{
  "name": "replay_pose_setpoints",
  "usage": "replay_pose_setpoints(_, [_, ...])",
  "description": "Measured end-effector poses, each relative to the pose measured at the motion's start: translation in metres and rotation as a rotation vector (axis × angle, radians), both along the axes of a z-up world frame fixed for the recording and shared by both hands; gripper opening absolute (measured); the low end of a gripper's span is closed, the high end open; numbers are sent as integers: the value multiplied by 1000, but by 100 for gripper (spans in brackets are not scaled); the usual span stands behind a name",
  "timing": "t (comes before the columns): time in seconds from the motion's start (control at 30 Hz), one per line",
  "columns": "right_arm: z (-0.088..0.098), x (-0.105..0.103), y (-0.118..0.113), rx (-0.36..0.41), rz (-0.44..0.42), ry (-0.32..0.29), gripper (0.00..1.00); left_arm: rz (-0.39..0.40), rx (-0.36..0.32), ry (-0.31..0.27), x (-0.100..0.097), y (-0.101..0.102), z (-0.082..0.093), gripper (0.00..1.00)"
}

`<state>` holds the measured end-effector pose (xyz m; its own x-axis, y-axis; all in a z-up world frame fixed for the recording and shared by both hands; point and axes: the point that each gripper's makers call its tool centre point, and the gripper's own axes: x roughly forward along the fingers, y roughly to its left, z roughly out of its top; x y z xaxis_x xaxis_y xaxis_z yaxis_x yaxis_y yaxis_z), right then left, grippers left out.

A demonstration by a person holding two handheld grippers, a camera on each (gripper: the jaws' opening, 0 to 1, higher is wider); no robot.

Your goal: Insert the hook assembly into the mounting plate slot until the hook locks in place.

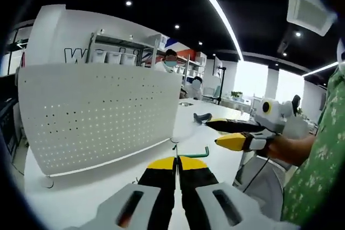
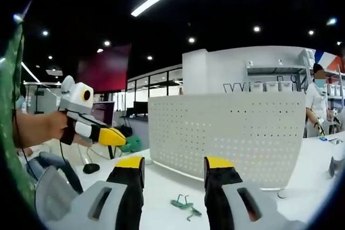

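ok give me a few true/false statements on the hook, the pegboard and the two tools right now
1. The left tool is shut on the green hook. True: its jaws are together with the hook sticking out at the tips.
2. The right tool is shut. False: its jaws stand apart with nothing between them.
3. The white pegboard lies flat on the table. False: it stands upright.
4. A green hook piece lies on the table in front of the pegboard. True.
5. The held hook is already in a pegboard hole. False: it is still short of the board.
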<state>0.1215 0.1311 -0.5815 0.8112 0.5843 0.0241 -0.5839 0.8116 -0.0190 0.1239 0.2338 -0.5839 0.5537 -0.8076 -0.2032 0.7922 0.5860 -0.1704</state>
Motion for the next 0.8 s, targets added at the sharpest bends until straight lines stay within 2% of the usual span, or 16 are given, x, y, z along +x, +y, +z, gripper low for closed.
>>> replay_pose_setpoints(0.13, [4, -4, 7, 4, 33, -11, 41, -10, -25, -2, -3, -2, 7, 2])
replay_pose_setpoints(0.2, [6, -8, 11, 7, 53, -12, 37, -5, -85, 15, -3, -4, 14, 2])
replay_pose_setpoints(0.23, [7, -10, 13, 7, 65, -12, 36, -1, -93, 15, -3, -4, 15, 2])
replay_pose_setpoints(0.5, [7, -18, 26, 18, 123, 1, 25, 42, -97, 2, 4, -3, 16, 2])
replay_pose_setpoints(0.8, [11, -27, 40, 33, 181, 11, 17, 32, -81, -11, 1, -15, 13, 2])
